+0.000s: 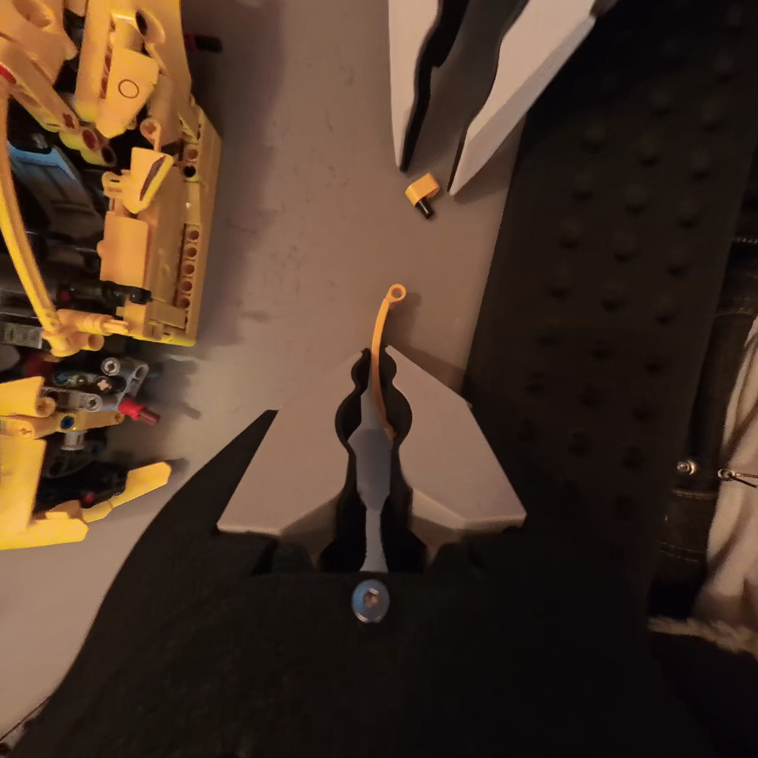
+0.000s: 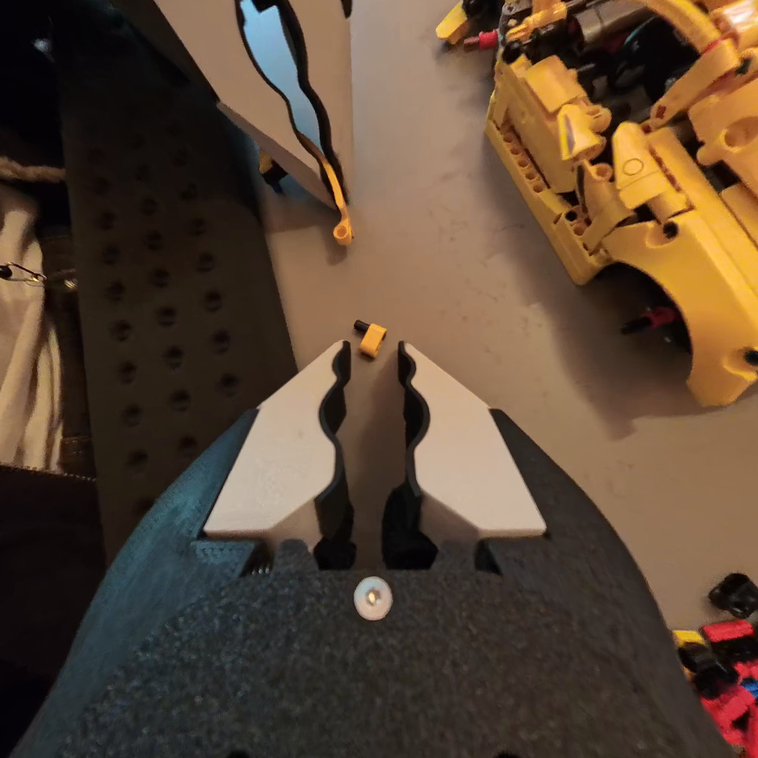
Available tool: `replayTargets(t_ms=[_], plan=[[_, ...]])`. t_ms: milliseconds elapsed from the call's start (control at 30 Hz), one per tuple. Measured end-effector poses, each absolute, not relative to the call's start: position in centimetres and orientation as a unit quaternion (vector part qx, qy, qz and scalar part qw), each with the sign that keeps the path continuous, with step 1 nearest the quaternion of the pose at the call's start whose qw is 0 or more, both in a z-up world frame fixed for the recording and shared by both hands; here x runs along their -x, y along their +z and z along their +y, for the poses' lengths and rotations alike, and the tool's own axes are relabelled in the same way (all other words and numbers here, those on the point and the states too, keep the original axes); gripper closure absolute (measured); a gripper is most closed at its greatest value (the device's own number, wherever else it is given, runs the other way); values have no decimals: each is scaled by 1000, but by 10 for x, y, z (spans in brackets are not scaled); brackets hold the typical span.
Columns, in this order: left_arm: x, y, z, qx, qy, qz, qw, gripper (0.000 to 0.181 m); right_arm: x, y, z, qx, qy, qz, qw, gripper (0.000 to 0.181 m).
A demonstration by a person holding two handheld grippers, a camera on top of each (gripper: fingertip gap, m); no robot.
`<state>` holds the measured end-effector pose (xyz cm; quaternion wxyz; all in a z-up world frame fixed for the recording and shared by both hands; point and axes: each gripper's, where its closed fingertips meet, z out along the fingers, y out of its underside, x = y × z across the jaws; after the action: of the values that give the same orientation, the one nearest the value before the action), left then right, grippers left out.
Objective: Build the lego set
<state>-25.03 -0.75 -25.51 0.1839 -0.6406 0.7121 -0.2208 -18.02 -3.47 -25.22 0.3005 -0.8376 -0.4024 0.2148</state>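
My left gripper (image 1: 375,352) is shut on a thin curved yellow piece (image 1: 381,332), whose ringed end sticks out past the fingertips. It also shows in the right wrist view (image 2: 342,205). A small yellow connector with a black pin (image 2: 371,336) lies on the table just ahead of my right gripper (image 2: 373,348), which is open and empty. In the left wrist view the connector (image 1: 422,192) lies at the right gripper's tips (image 1: 426,180). The yellow lego car (image 1: 115,184) stands at the left; it also shows in the right wrist view (image 2: 623,184).
A dark studded mat (image 1: 615,287) runs along the table edge, with a person's clothing beyond it. Loose red, black and blue pieces (image 2: 722,664) lie at the lower right of the right wrist view. A red pin (image 1: 139,412) sticks out of the car's lower section. The gap from one gripper's tips to the other's is roughly 8 cm.
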Motion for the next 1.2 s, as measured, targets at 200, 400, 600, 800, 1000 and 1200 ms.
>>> replayTargets(t_ms=[200,400,600,800,1000,1200], plan=[[241,-242,-17,656,-281,680,170,157,192,-249,-29,815,161,-445,334,174],[217,-192,-30,633,-465,592,181,160,214,-174,-13,697,54,-472,538,175],[216,-173,-30,606,-536,557,186,176,219,-167,-13,665,2,-490,564,175],[215,-172,-30,602,-550,549,183,176,217,-168,-14,662,9,-489,568,175],[214,-176,-28,604,-554,544,180,176,216,-173,-13,663,0,-492,564,175],[217,-181,-33,573,-515,599,218,178,217,-177,-20,710,113,-416,557,172]])
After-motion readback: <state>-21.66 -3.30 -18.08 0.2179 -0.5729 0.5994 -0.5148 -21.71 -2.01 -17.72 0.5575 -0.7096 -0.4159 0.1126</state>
